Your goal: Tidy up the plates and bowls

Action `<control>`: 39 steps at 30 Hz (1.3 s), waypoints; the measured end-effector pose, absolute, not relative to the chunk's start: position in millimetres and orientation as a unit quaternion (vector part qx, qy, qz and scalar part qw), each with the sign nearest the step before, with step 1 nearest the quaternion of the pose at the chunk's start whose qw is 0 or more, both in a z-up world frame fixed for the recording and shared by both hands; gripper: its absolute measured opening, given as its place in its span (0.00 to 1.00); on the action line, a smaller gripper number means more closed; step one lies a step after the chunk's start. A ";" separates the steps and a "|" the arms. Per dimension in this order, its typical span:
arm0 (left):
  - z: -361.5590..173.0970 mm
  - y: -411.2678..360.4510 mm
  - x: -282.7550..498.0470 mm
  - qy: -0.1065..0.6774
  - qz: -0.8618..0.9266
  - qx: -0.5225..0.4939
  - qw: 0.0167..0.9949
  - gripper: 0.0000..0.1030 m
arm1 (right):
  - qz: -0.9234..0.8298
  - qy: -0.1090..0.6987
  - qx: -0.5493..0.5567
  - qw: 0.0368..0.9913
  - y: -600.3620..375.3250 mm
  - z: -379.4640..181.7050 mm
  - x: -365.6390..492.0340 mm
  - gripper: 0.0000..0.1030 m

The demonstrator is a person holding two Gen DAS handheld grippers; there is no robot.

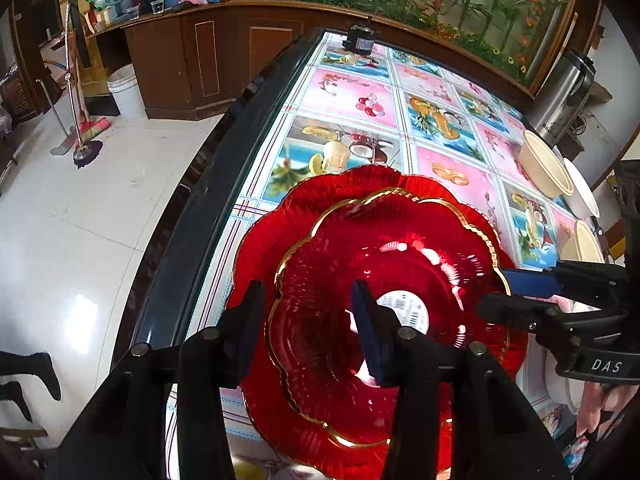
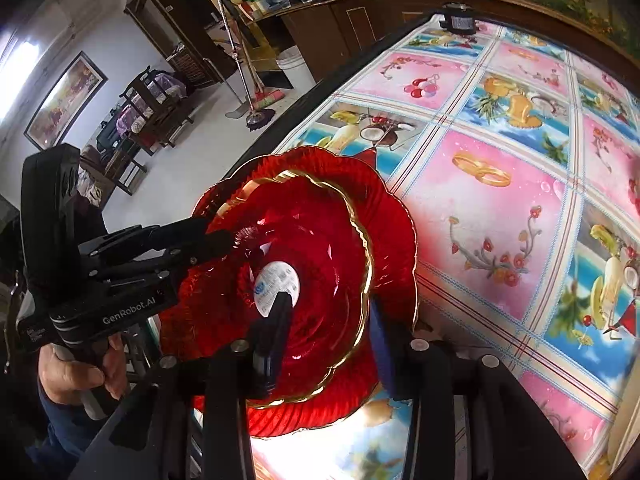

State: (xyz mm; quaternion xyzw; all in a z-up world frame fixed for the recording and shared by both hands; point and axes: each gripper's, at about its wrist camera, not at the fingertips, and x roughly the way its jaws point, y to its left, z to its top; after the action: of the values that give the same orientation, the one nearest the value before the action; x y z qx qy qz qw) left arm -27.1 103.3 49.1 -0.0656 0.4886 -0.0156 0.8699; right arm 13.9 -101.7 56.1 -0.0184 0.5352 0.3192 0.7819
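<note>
The left gripper (image 1: 308, 332) has its fingers clamped across the near rim of the smaller red plate (image 1: 400, 264), one finger outside the gold-edged lip and one inside the bowl of the plate. The right gripper (image 2: 328, 340) grips the same plate's rim from the opposite side, its inner finger partly covering the white label (image 2: 278, 280) at the plate's centre. That plate sits nested in a larger red scalloped plate (image 1: 260, 240), which lies on the surface (image 1: 352, 96) near its dark left edge; whether the smaller plate touches the larger one or is held just above it cannot be told. The larger plate's near edge is hidden behind both gripper bodies. Well apart, at the surface's far right side, stand cream bowls (image 1: 546, 168) and a white plate (image 1: 582, 192), cut off by the right gripper. A steel kettle (image 1: 564, 96) rises behind them, and a small black device (image 1: 360, 42) sits at the surface's far end.
</note>
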 end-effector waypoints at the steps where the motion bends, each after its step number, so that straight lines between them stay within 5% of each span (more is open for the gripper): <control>1: 50.8 103.3 -28.3 0.488 -0.016 -0.067 0.870 0.42 | 0.317 0.533 -0.016 0.784 -103.7 57.9 14.1 0.39; 8: 73.4 91.2 -42.0 0.457 -0.040 -0.082 0.885 0.46 | 0.336 0.494 0.028 0.801 -135.7 89.6 5.2 0.41; 13: 95.5 57.1 -66.3 0.409 -0.071 -0.061 0.908 0.51 | 0.318 0.372 0.009 0.872 -175.5 136.4 -45.4 0.44; 15: 101.7 37.5 -76.6 0.386 -0.088 -0.048 0.917 0.58 | 0.302 0.318 -0.009 0.899 -195.0 151.5 -73.6 0.71; 17: 105.0 20.0 -84.6 0.369 -0.099 -0.036 0.923 0.60 | 0.295 0.276 -0.002 0.915 -220.2 161.2 -98.5 0.78; 28: 86.0 -77.6 -110.4 0.395 -0.208 0.029 0.894 0.60 | 0.225 0.296 0.045 0.927 -347.7 123.2 -165.4 0.78; 35: 72.2 -108.2 -118.5 0.414 -0.224 0.059 0.880 0.60 | 0.226 0.364 0.146 0.892 -382.6 79.1 -157.7 0.54; 39: 57.4 -116.9 -122.7 0.439 -0.232 0.058 0.866 0.60 | 0.232 0.381 0.165 0.880 -377.8 69.1 -147.7 0.54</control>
State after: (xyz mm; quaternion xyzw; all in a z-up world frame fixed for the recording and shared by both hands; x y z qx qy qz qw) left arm -122.7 -116.9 57.4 0.0583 0.4388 -0.2324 0.8661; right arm -147.7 -377.9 69.1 0.1649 0.3812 0.2322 0.8795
